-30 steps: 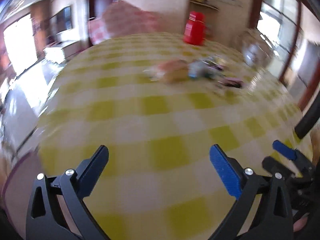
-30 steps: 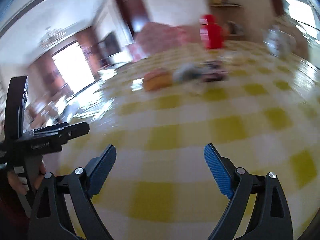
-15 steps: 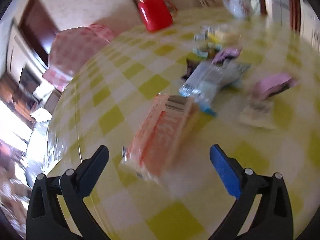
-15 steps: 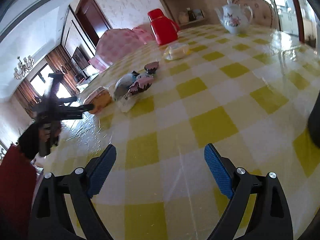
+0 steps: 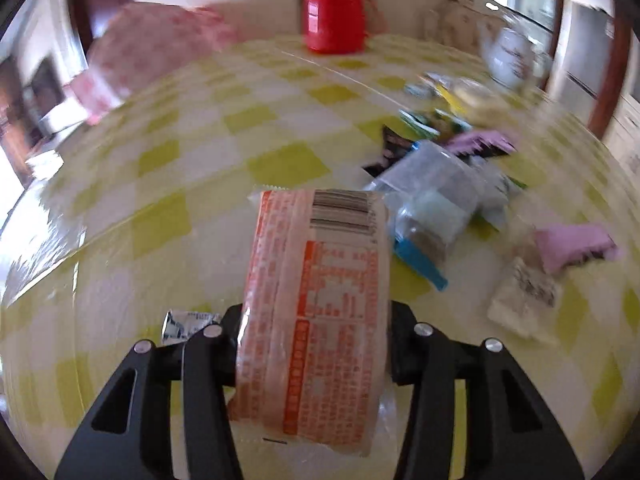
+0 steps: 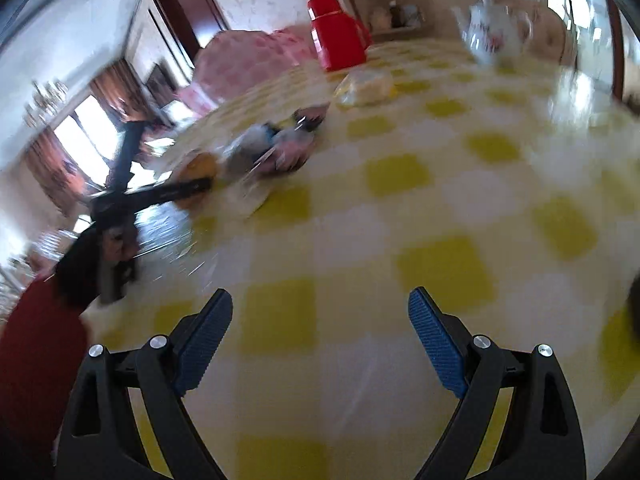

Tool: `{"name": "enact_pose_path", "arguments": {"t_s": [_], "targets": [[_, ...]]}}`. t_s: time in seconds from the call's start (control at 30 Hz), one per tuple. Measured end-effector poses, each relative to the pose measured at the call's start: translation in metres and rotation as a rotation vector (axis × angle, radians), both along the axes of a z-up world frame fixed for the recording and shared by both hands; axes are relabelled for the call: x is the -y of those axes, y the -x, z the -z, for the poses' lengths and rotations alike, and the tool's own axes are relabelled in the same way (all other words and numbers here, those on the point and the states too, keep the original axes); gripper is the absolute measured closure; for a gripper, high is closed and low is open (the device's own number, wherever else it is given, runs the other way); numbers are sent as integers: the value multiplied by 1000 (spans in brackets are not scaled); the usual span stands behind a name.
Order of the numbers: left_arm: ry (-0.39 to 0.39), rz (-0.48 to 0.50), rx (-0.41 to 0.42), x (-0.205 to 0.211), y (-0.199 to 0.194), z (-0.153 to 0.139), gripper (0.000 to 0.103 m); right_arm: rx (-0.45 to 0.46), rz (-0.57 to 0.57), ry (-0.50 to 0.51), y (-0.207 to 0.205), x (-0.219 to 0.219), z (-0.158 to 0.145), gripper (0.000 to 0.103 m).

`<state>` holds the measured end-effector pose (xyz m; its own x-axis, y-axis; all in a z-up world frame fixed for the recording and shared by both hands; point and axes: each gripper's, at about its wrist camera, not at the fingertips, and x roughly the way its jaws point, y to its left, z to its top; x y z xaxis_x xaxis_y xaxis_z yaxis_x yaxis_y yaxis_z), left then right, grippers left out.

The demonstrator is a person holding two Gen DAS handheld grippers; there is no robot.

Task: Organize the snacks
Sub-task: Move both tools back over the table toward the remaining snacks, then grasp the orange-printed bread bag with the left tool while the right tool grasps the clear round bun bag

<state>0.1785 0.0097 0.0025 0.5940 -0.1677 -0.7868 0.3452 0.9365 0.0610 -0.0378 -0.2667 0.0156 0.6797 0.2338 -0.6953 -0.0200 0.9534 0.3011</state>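
closing left gripper (image 5: 314, 344) on orange snack packet (image 5: 316, 304), packet lengthwise between the jaws, pads touching both sides; right gripper (image 6: 320, 336) spread wide, nothing between.

Your left wrist camera looks steeply down, close over the table (image 5: 168, 184). Your right one sits farther back. Both share the red flask (image 5: 334, 8) at 12 o'clock.

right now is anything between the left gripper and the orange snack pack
Nothing visible: the orange snack pack already sits between the fingers of the left gripper, whose jaws are closing on it.
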Motion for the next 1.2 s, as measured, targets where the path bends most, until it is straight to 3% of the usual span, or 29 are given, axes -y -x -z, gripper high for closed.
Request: {"name": "enact_pose_path", "arguments": {"t_s": [0.1,0.13,0.17,0.23,0.27,0.47,0.6,0.73,0.77,0.9,1.1,1.13,1.2], "targets": [[84,-111,-22,1,-10,-2,50,33,102,13,-49,17,-18,16],[96,-127,-26,3,-12,-1,40,35,135,12,-67,24,-21,16],[87,-101,-36,11,-14,0,26,39,167,5,-88,31,-23,16],[27,-92,-35,21,-13,3,20,47,217,-17,-120,45,-23,16],[1,-107,-30,23,-13,4,12,40,241,-34,-137,52,-20,16],[86,-250,-40,-5,-17,3,10,-15,332,-250,-228,81,-2,16],[139,-246,-35,-11,-14,0,10,-49,354,-292,-275,77,0,16],[176,-249,-31,-17,-15,-2,10,-201,380,-257,-322,60,21,13],[175,-249,-30,-16,-14,-2,10,-195,378,-233,-326,55,20,8],[183,-251,-30,-16,-15,-2,10,-198,365,-139,-343,36,20,4],[188,-254,-30,-16,-14,-3,10,-254,309,180,-365,9,27,4],[190,-254,-30,-16,-14,-3,10,-254,293,225,-365,4,29,5],[192,-258,-30,-16,-14,-3,10,-215,287,238,-355,4,29,17]]}}
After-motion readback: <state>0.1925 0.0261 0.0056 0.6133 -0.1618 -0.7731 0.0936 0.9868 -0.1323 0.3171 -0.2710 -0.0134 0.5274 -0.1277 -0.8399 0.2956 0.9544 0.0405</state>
